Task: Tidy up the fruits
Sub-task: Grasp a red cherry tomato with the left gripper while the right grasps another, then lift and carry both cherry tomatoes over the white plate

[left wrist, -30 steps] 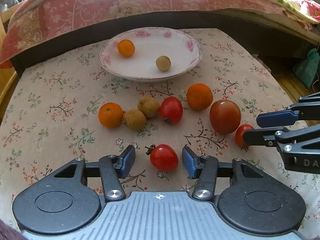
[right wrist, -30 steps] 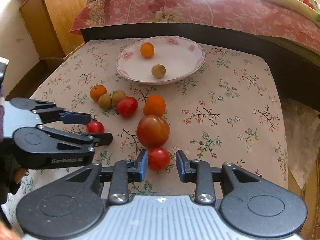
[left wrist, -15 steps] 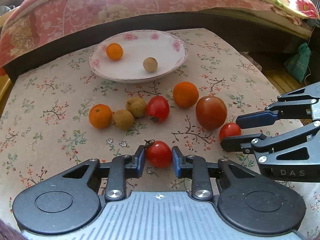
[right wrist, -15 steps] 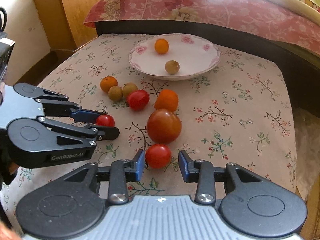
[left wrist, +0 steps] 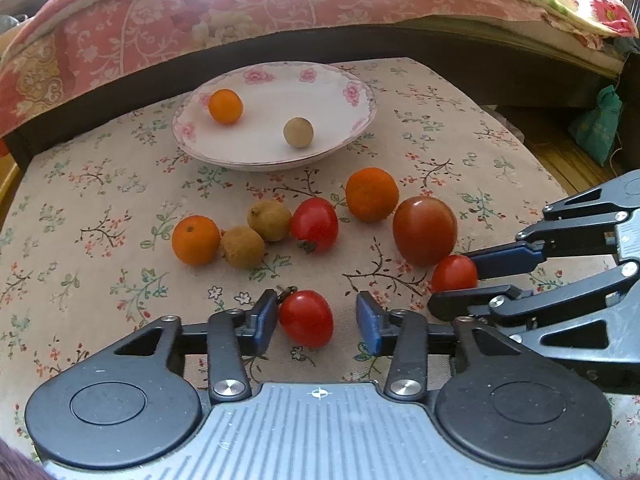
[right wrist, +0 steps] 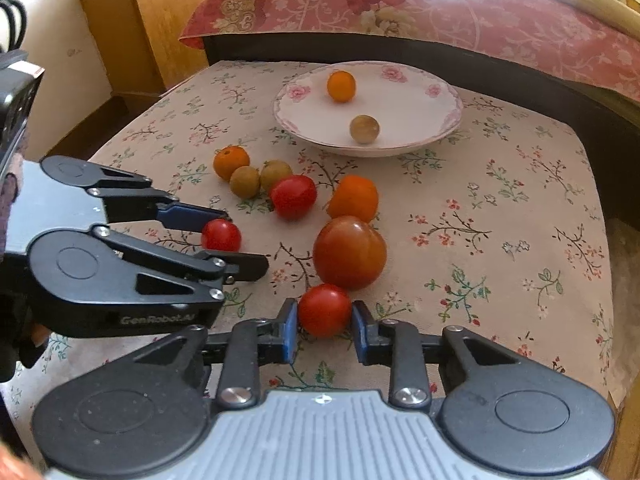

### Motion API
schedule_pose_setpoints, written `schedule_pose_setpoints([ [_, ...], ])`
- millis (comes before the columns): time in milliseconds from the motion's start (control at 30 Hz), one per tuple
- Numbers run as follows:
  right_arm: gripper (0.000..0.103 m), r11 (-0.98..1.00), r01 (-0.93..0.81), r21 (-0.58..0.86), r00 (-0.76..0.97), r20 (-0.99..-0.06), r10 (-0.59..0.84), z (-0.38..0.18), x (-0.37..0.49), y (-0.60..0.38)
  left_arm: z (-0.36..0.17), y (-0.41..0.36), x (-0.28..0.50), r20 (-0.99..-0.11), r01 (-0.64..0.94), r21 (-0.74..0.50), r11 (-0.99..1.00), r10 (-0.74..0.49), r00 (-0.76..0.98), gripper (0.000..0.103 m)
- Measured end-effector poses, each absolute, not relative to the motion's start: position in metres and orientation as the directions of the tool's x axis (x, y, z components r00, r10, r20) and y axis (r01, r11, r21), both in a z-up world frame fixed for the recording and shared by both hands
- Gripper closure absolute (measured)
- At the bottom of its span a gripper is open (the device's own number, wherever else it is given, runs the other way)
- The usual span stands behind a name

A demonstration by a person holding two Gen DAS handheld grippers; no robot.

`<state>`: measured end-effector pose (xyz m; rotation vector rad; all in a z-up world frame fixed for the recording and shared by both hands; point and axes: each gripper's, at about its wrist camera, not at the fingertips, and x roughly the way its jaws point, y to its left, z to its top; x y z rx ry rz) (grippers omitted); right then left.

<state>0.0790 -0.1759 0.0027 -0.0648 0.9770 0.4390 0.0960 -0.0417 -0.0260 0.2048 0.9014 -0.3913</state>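
Tablecloth (left wrist: 100,200); plate (left wrist: 340,80) holds orange (left wrist: 225,106), longan (left wrist: 298,132).

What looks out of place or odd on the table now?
Nothing is spilled or broken. Only two fruits lie in the plate; the others sit loose on the cloth. One tomato touches only one finger of the left gripper, off-centre in the open jaws.

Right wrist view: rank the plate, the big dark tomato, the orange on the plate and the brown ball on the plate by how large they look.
1. Plate
2. Dark tomato
3. Orange and brown ball: near alike, not ranked.

The tomato sits nearer the camera, which enlarges it.
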Motion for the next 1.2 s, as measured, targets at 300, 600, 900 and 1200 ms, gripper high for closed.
schedule_pose_setpoints([
  [300, 0.071, 0.896, -0.405, 0.181, 0.453, -0.811, 0.369, 0.008, 0.078, -0.176, -0.022, -0.041, 0.090, -0.800, 0.431, 0.012, 0.902, -0.250, 0.545, 0.068],
  [600, 0.071, 0.882, -0.435, 0.180, 0.429, -0.820, 0.379, 0.012, 0.070, -0.175, -0.013, -0.042, 0.080, -0.819, 0.492, -0.006, 0.870, -0.287, 0.497, 0.068],
  [900, 0.071, 0.882, -0.438, 0.172, 0.417, -0.831, 0.369, 0.004, 0.073, -0.174, -0.014, -0.044, 0.079, -0.819, 0.512, 0.009, 0.859, -0.287, 0.496, 0.064],
  [1200, 0.069, 0.879, -0.448, 0.164, 0.422, -0.828, 0.370, 0.004, 0.072, -0.174, -0.016, -0.043, 0.081, -0.819, 0.496, 0.023, 0.868, -0.268, 0.507, 0.051],
])
